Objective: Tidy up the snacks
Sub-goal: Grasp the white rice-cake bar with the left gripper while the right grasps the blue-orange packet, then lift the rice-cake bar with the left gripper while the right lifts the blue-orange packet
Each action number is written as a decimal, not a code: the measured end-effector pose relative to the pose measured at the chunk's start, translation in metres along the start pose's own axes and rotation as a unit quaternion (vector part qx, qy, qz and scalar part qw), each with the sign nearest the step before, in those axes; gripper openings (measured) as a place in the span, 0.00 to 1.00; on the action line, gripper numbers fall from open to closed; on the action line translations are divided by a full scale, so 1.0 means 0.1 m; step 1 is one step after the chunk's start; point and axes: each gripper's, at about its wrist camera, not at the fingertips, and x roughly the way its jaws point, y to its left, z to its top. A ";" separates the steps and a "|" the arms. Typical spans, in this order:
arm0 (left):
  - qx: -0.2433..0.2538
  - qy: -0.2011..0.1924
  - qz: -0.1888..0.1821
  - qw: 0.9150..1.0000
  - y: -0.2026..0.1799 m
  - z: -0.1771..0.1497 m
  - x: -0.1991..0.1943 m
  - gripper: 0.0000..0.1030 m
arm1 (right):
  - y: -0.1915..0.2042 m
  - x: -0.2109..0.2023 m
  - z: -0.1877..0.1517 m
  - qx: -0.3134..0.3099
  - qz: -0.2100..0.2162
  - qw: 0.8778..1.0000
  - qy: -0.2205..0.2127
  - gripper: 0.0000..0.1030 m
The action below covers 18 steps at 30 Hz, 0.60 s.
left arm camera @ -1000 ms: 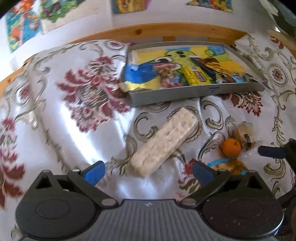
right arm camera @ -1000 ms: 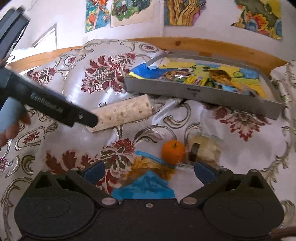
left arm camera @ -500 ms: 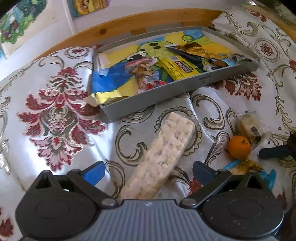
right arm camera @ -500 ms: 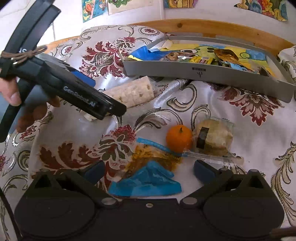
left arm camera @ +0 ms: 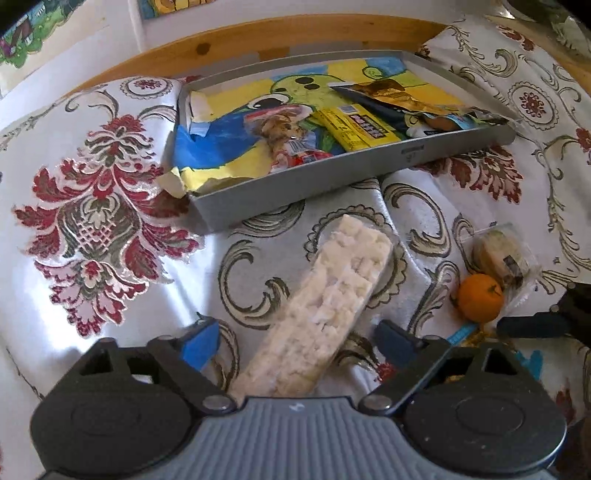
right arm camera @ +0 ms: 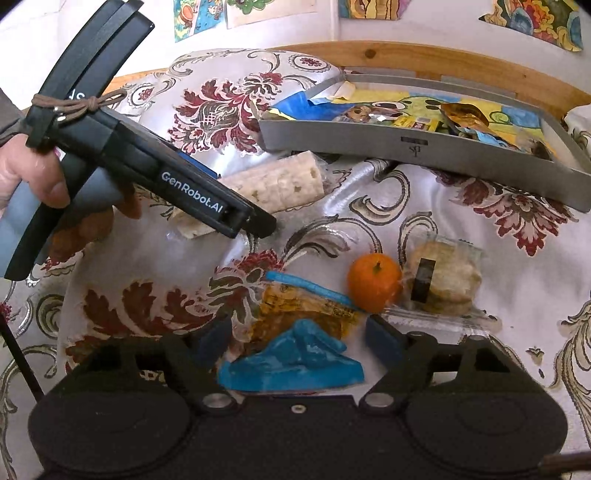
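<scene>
A long white puffed-rice bar in clear wrap lies on the floral cloth, its near end between the fingers of my left gripper, which is open around it. The same bar shows in the right wrist view, partly behind the left gripper's body. My right gripper is open over a blue and yellow snack packet. A small orange and a wrapped cookie pack lie just beyond it. The grey tray at the back holds several snack packets.
A wooden headboard and a wall with drawings stand behind the tray. A person's hand grips the left tool at the left edge. The cloth is shiny and wrinkled. The right gripper's finger pokes in at the right.
My left gripper has moved forward and lower until the rice bar's near end sits between its fingers. My right gripper has come down closer over the blue and yellow packet.
</scene>
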 end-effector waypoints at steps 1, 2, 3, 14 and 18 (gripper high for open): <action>0.001 0.001 -0.005 1.000 0.00 0.00 0.00 0.81 | 0.00 0.00 0.00 -0.001 -0.001 1.000 0.000 0.78; 0.003 0.002 -0.012 1.000 0.00 0.00 -0.01 0.76 | 0.01 0.01 0.00 -0.003 -0.002 1.000 0.001 0.77; 0.005 0.003 -0.016 1.000 -0.01 0.00 -0.02 0.73 | 0.01 0.01 0.00 -0.005 -0.003 1.000 0.001 0.77; -0.005 0.036 -0.036 0.999 -0.09 -0.03 -0.05 0.36 | 0.04 0.01 -0.01 -0.018 -0.002 1.000 0.002 0.69; -0.033 0.049 -0.039 0.997 -0.08 -0.05 -0.08 0.35 | 0.06 0.00 -0.01 -0.022 -0.004 1.000 0.002 0.67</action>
